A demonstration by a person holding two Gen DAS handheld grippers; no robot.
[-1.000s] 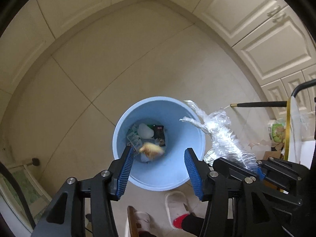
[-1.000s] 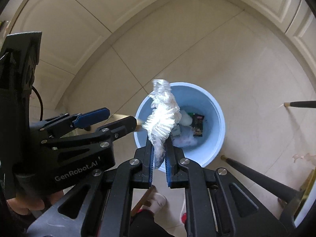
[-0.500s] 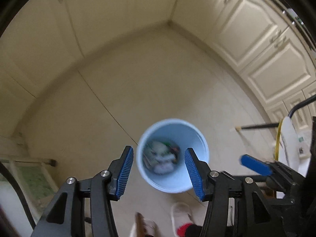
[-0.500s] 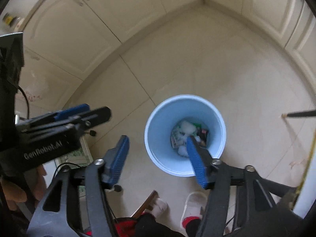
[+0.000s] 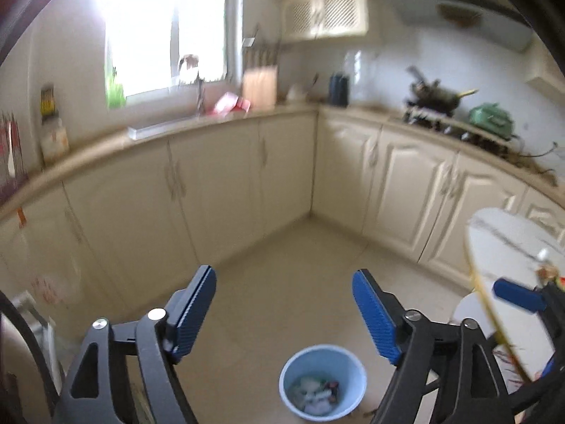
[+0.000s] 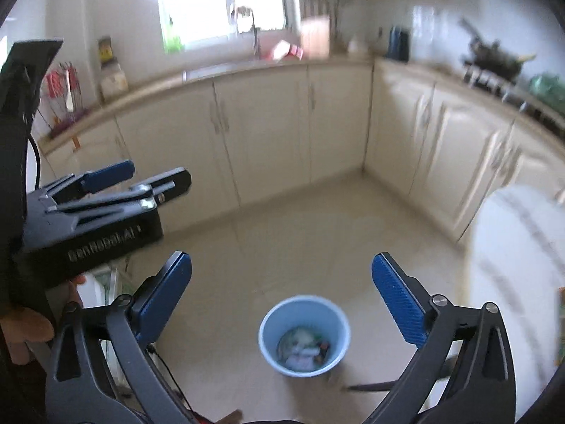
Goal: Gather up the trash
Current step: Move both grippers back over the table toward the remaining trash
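A light blue trash bin (image 5: 323,383) stands on the tiled floor, low in the left wrist view, and it also shows in the right wrist view (image 6: 304,335). Mixed trash (image 5: 316,394) lies in its bottom. My left gripper (image 5: 284,312) is open and empty, held high above the floor with the bin below and between its fingers. My right gripper (image 6: 282,300) is open and empty, also high above the bin. The left gripper's body (image 6: 95,212) shows at the left of the right wrist view. Both views are blurred.
Cream kitchen cabinets (image 5: 219,190) run along the walls under a counter with a sink (image 5: 169,125), a knife block (image 5: 259,84) and a stove with a pan (image 5: 434,99). A white marble round table (image 5: 508,265) stands at the right, also seen in the right wrist view (image 6: 512,265).
My right gripper has opened and the plastic wrap it held is gone from it. Both grippers have risen and tilted up from the bin toward the kitchen.
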